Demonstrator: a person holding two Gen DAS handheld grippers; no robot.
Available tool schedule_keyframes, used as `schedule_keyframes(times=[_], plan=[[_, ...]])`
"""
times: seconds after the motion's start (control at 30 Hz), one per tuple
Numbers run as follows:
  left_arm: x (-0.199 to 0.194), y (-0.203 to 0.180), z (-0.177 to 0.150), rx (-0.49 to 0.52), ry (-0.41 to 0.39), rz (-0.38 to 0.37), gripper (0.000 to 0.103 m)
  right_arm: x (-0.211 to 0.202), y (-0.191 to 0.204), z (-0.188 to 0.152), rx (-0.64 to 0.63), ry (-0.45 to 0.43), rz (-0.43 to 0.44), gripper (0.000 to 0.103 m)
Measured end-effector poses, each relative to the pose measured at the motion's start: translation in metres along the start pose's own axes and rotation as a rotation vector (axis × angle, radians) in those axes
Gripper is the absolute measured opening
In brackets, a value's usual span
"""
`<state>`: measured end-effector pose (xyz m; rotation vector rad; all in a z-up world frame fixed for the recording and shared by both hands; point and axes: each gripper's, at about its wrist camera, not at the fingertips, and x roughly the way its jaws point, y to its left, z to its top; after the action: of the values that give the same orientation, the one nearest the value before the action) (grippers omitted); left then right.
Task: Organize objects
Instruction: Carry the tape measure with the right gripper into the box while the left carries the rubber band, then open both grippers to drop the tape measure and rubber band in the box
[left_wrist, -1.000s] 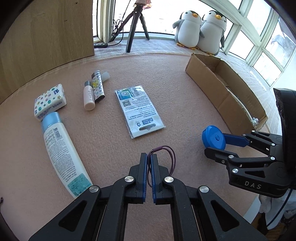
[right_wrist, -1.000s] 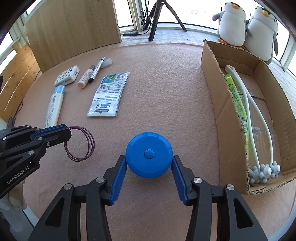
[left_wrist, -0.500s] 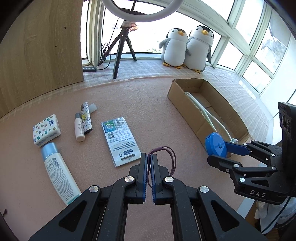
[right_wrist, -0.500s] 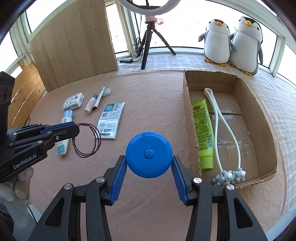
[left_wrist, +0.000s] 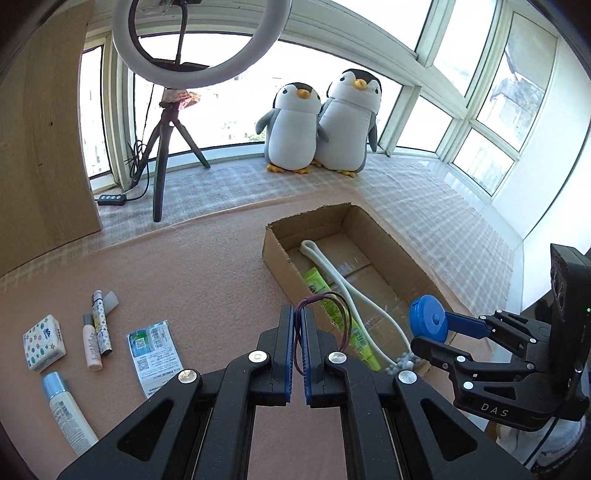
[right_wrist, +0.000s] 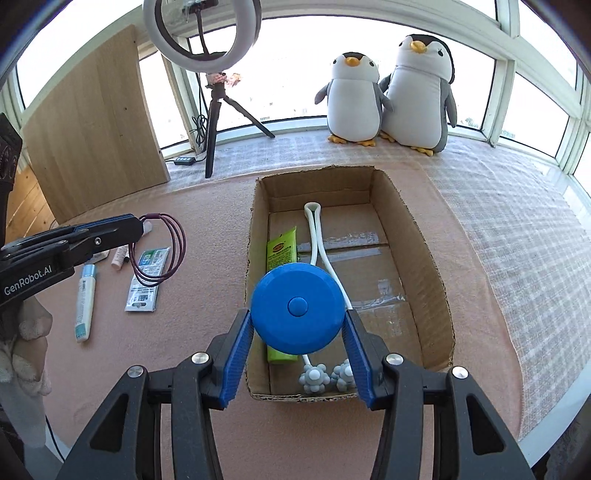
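— What are we holding?
— Our right gripper pinches the blue disc above the box; our left gripper is clamped on purple bands.
— The rest?
— On the mat, at nine o'clock.

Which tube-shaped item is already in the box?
The green tube, lying flat in the cardboard box. The white tube, beige tube and patterned tube lie on the mat.
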<state>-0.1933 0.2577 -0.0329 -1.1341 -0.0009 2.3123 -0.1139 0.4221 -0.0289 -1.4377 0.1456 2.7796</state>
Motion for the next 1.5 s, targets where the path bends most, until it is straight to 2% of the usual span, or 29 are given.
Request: schedule_keyframes(times=[0.3, 0.53, 0.73, 0.77, 0.83, 0.87, 1.17, 1.5], plan=[[0.061, -0.051, 0.022, 0.028, 0.044, -0.03, 0.003, 0.014, -0.044, 0.005, 0.037, 0.017, -0.054, 0.046], [0.101, -0.07, 0.03, 0.032, 0.09, -0.009, 0.003, 0.026, -0.059, 0.005, 0.039, 0.039, -0.055, 0.046], [0.112, -0.072, 0.031, 0.026, 0.11, 0.004, 0.006, 0.029, -0.064, 0.004, 0.028, 0.046, -0.053, 0.046], [0.112, -0.071, 0.031, 0.023, 0.111, 0.008, 0.01, 0.029, -0.064, 0.004, 0.024, 0.048, -0.054, 0.047], [0.11, -0.068, 0.03, 0.016, 0.106, 0.015, 0.034, 0.029, -0.063, 0.004, 0.016, 0.044, -0.056, 0.049], [0.109, -0.066, 0.03, 0.012, 0.103, 0.015, 0.036, 0.028, -0.062, 0.005, 0.013, 0.041, -0.059, 0.051], [0.082, -0.055, 0.026, 0.01, 0.069, 0.055, 0.036, 0.022, -0.051, 0.006, 0.01, 0.027, -0.062, 0.052], [0.032, -0.006, -0.001, -0.041, 0.055, 0.112, 0.037, 0.015, -0.009, 0.013, -0.033, 0.009, -0.045, 0.055]])
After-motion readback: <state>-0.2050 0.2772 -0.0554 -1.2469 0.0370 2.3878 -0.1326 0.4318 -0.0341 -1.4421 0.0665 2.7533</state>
